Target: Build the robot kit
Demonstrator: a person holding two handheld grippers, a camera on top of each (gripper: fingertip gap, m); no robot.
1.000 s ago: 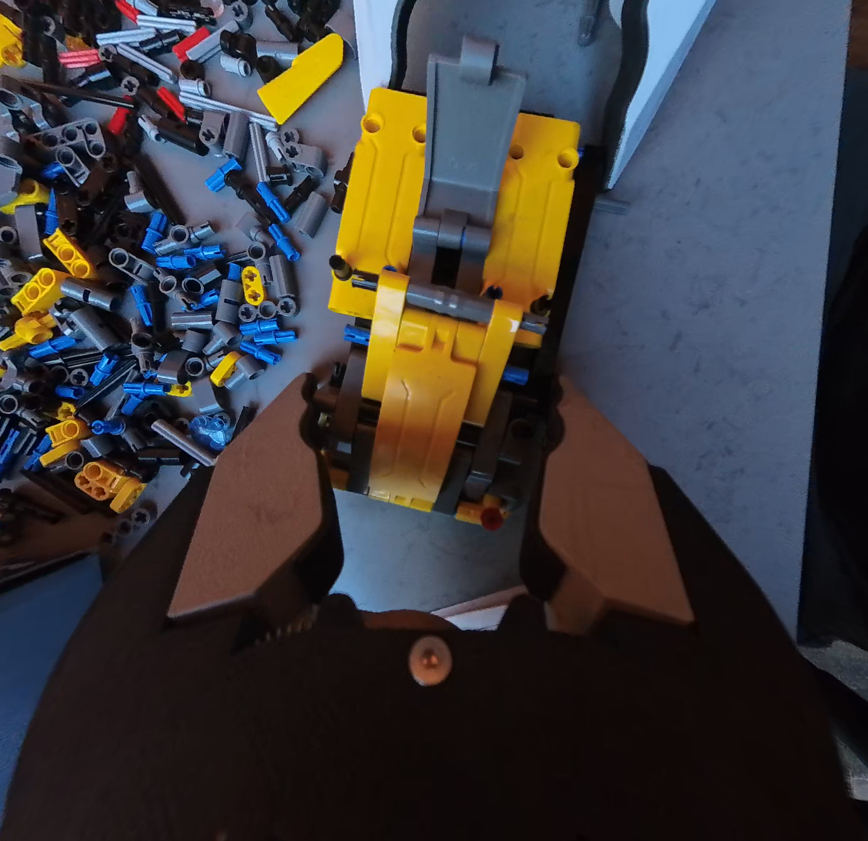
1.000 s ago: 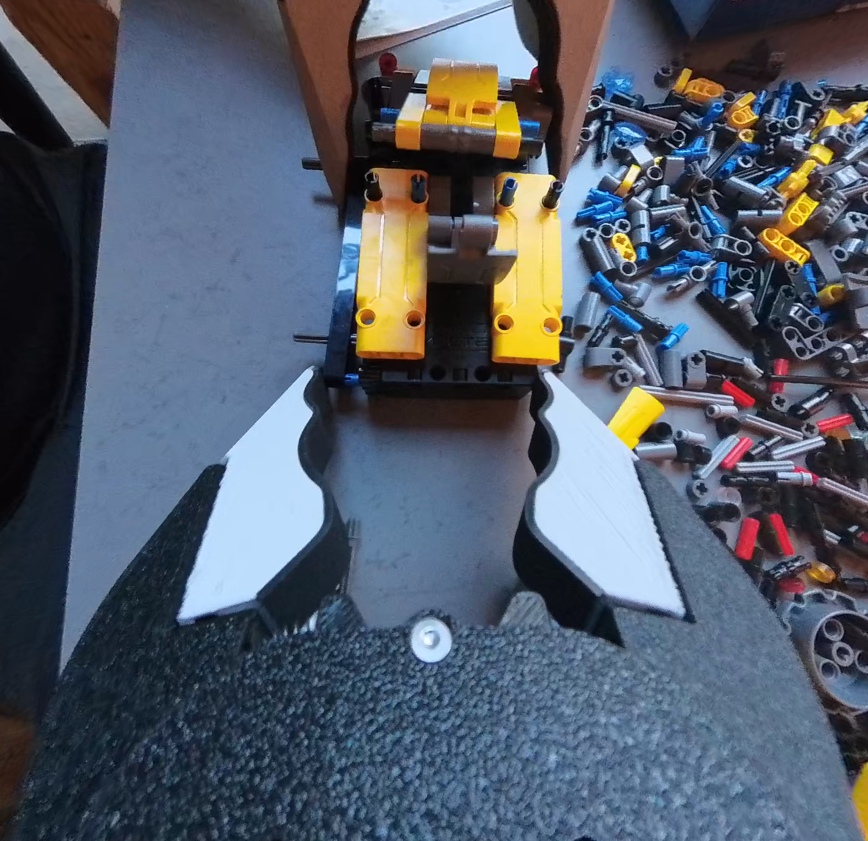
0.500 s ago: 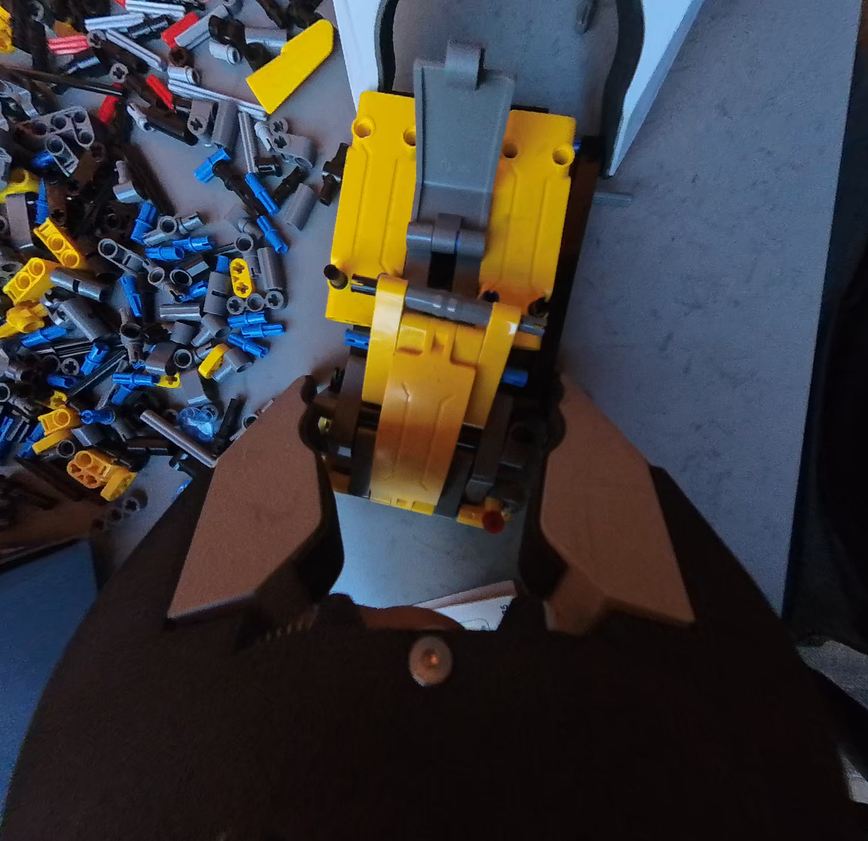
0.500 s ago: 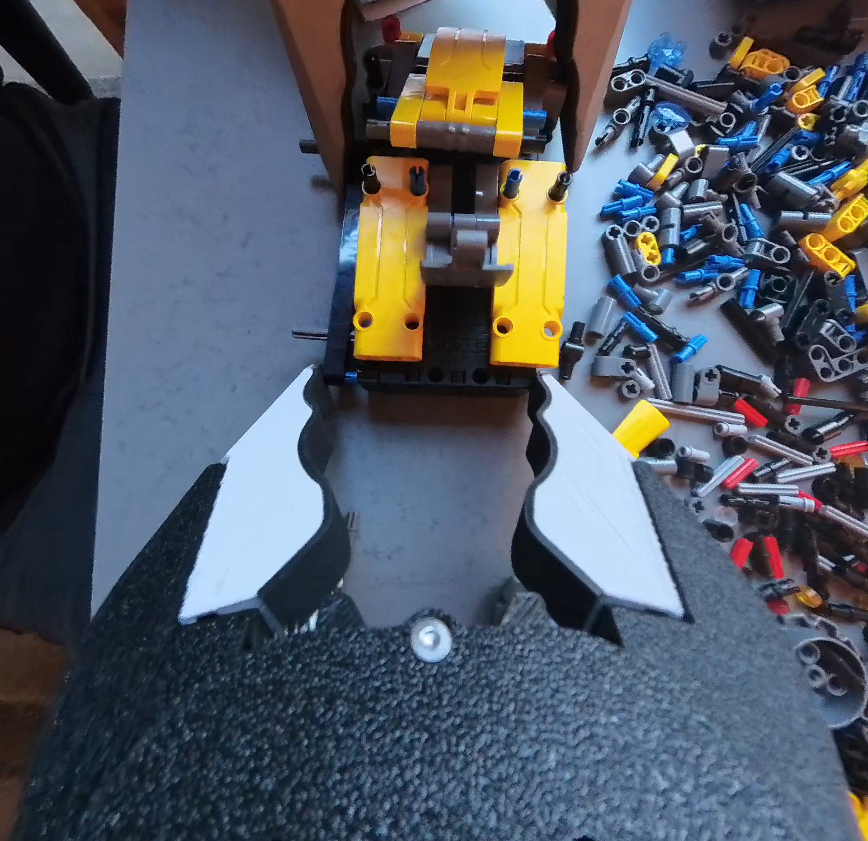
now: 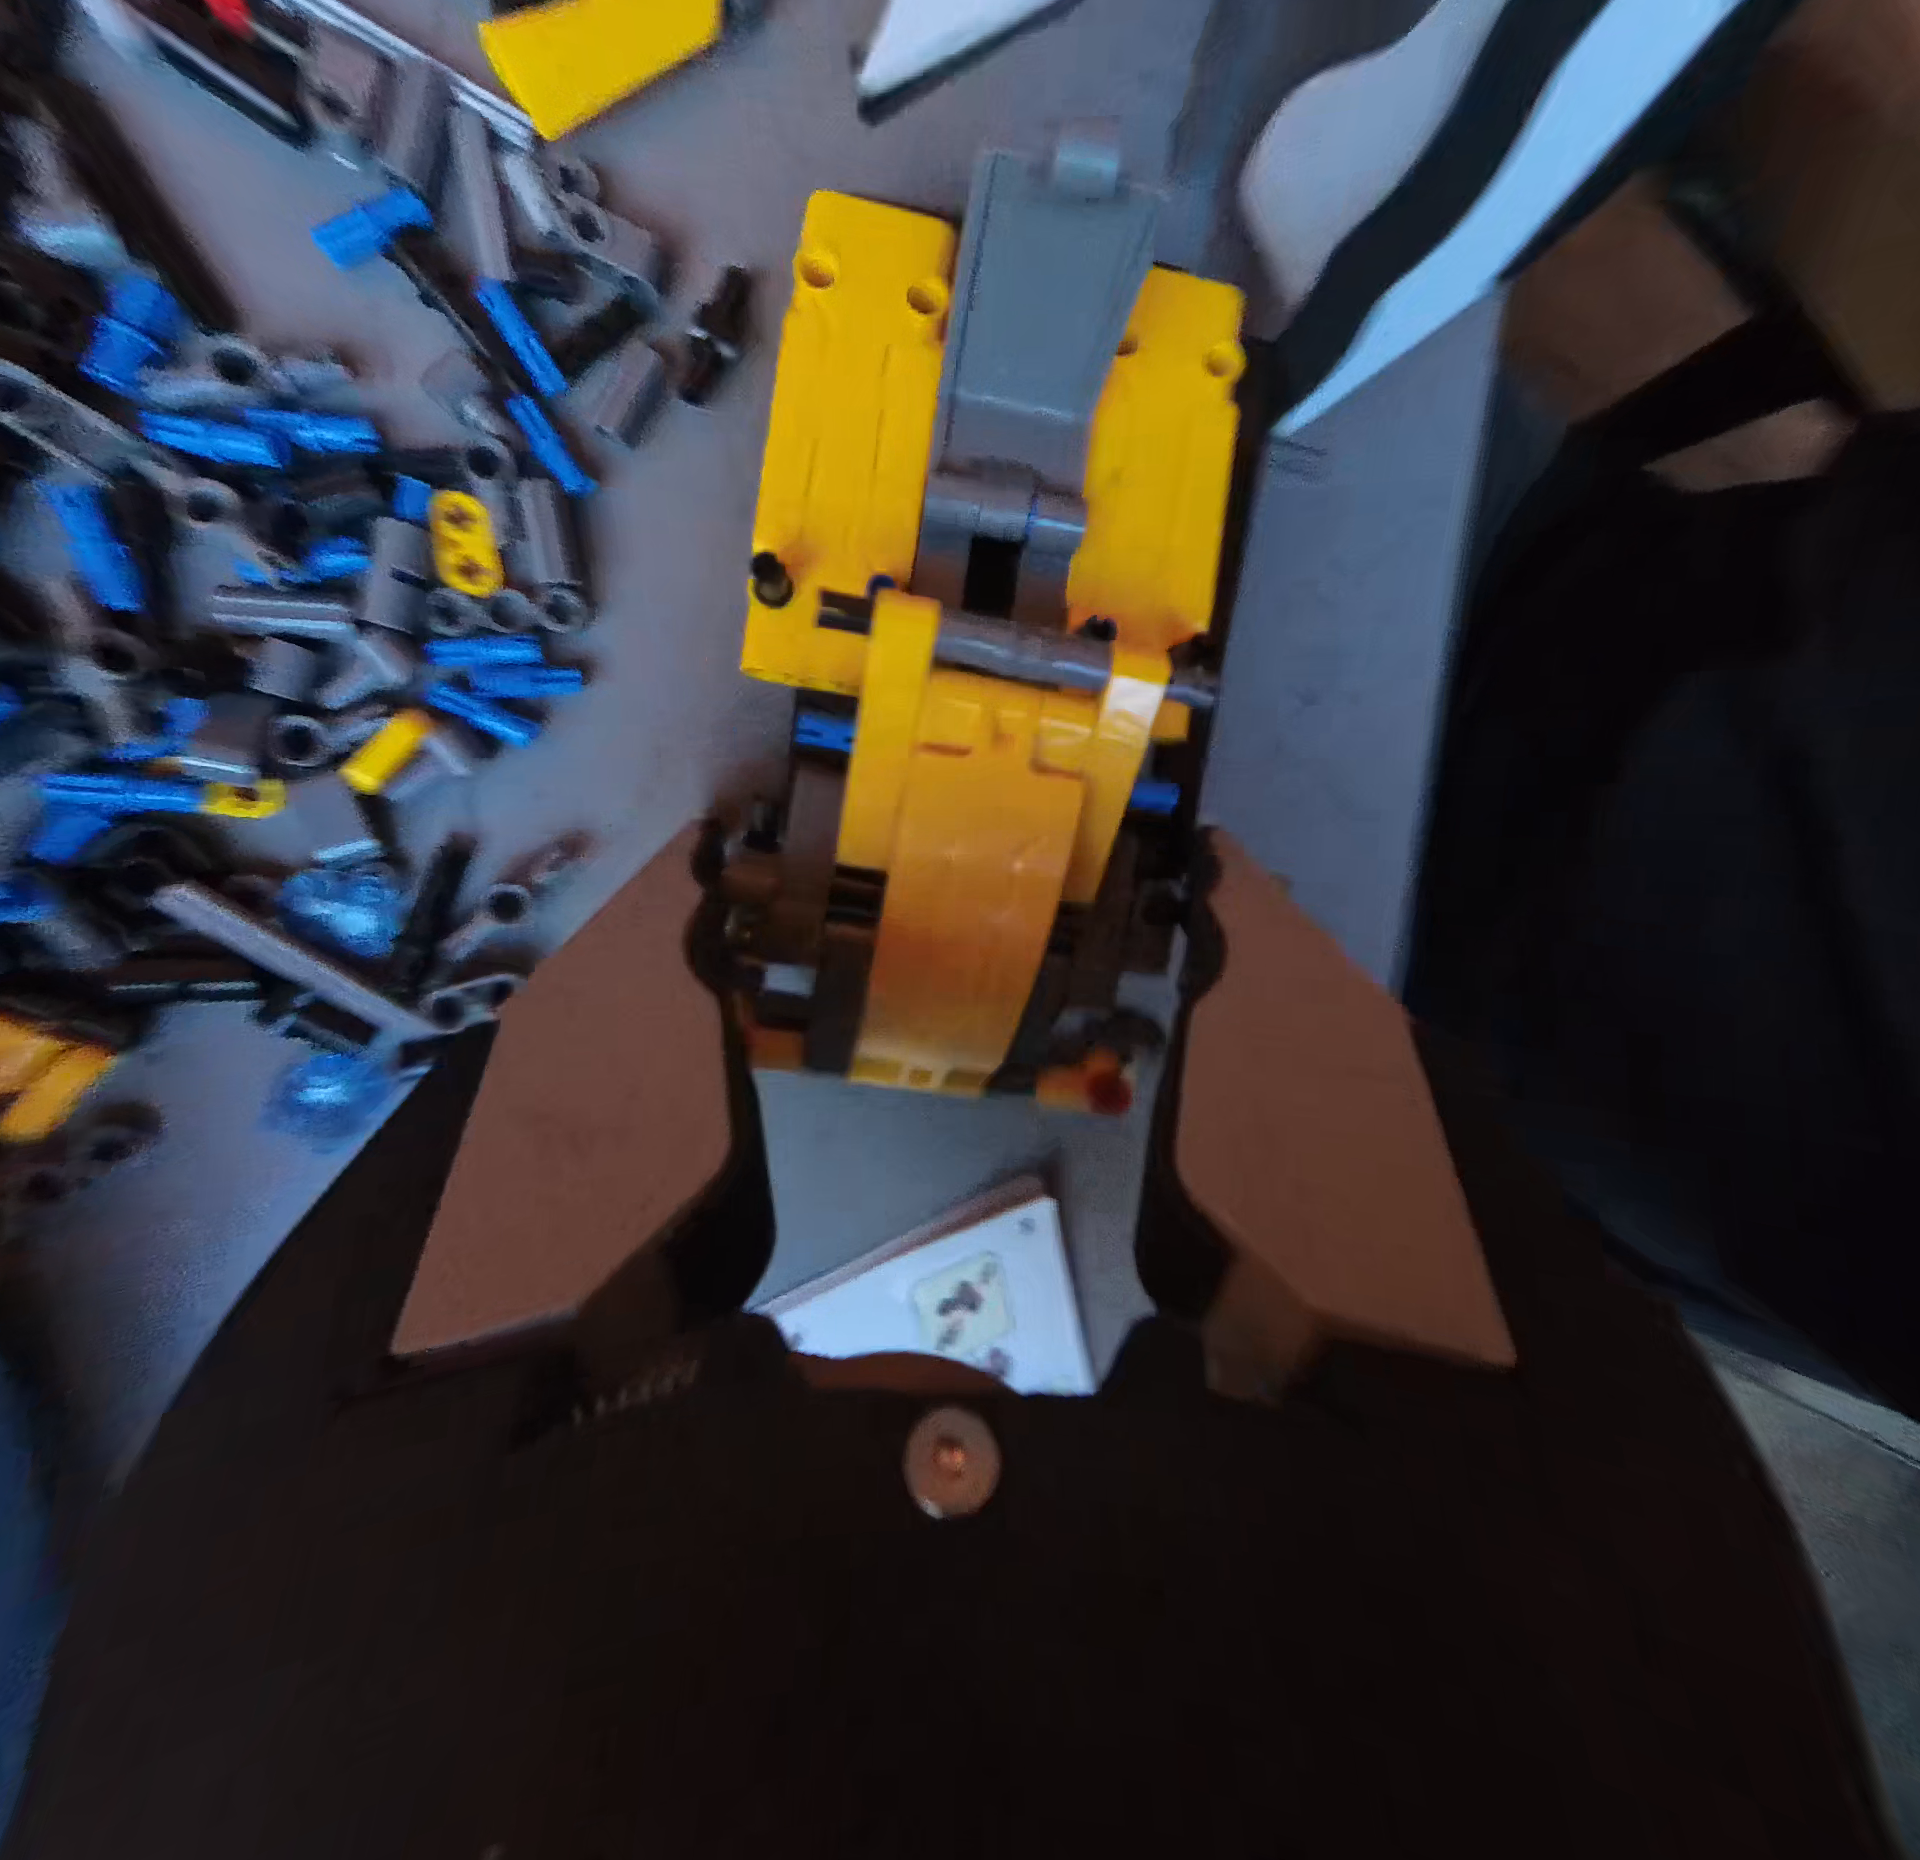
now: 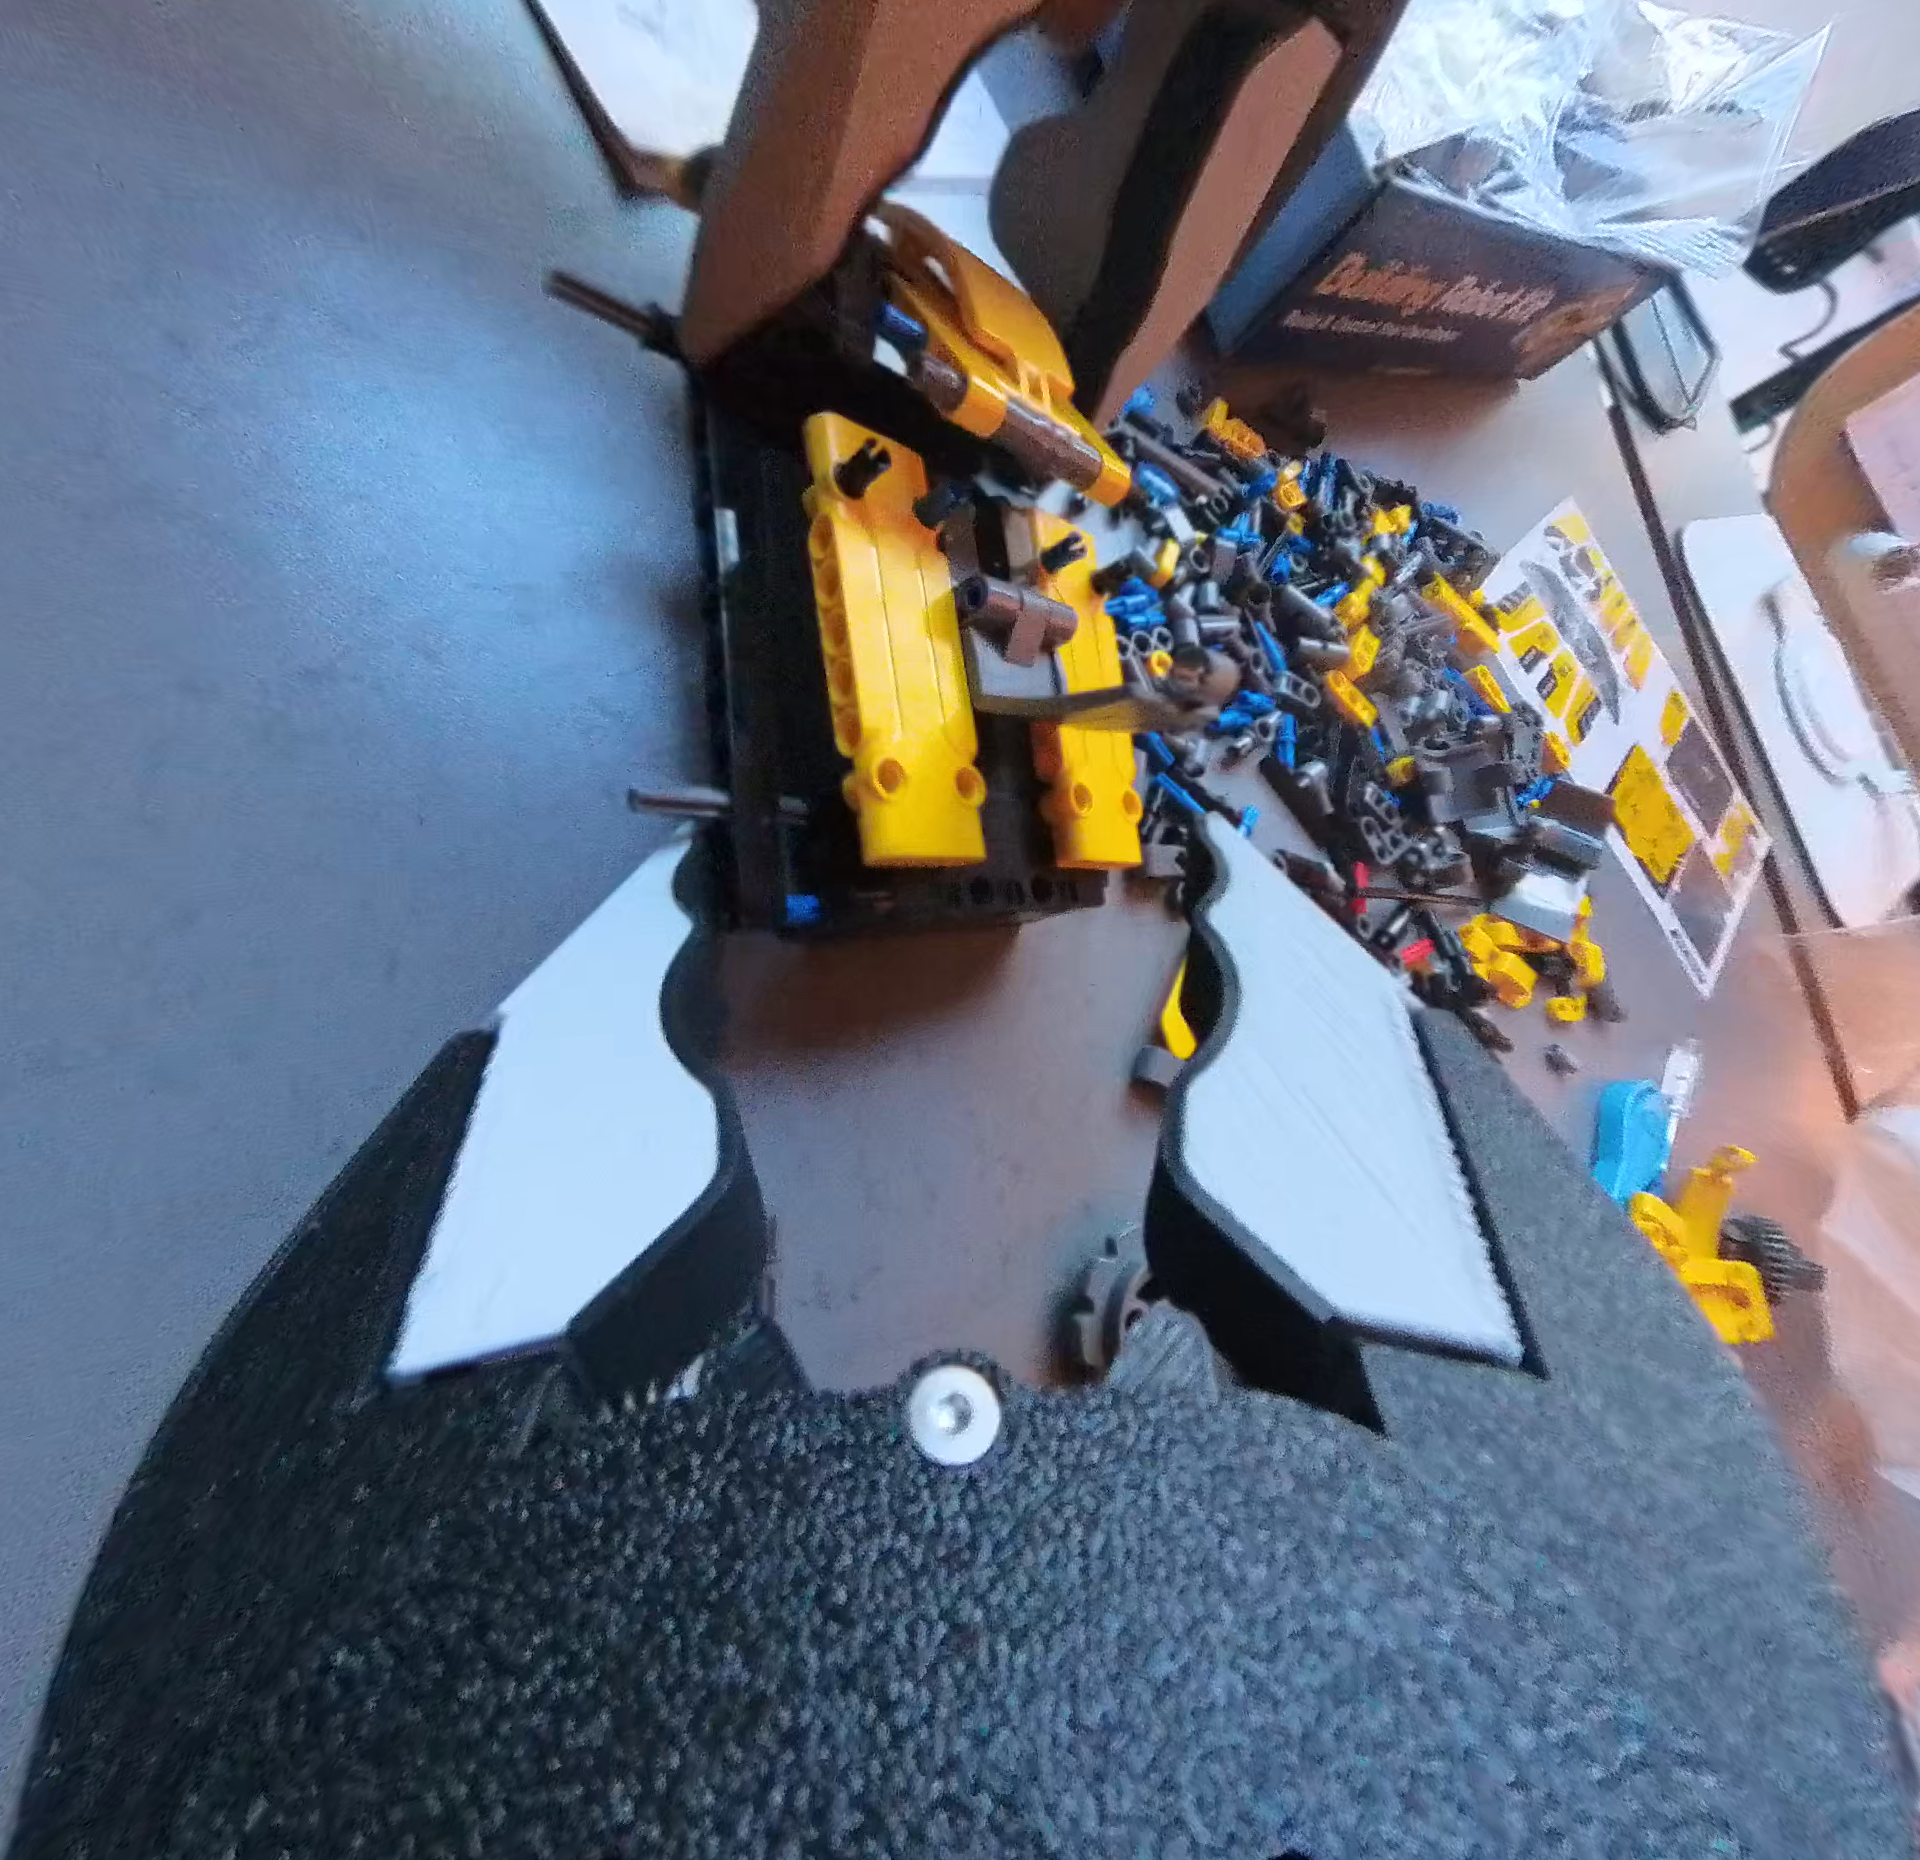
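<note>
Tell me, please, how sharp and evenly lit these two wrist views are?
Left wrist view: motion blur smears the loose parts and the model; the near gripper body is almost black. Right wrist view: softer blur, strong wide-angle bending at the edges, the table bluish on one side and warm orange by the plastic bag, which glares.

My left claw (image 5: 951, 865) has brown fingers on a black body; my right claw (image 6: 940, 875) has pale grey-white fingers (image 6: 566, 1166) edged in black on a speckled black body. The brick model (image 5: 987, 605) is yellow with grey and black parts and blue pins. The loose pieces (image 6: 1351, 647) are blue, grey, black, yellow and red. The desk (image 6: 260, 460) is plain grey. The sheet (image 6: 1621, 709) is white with yellow and black pictures.
</note>
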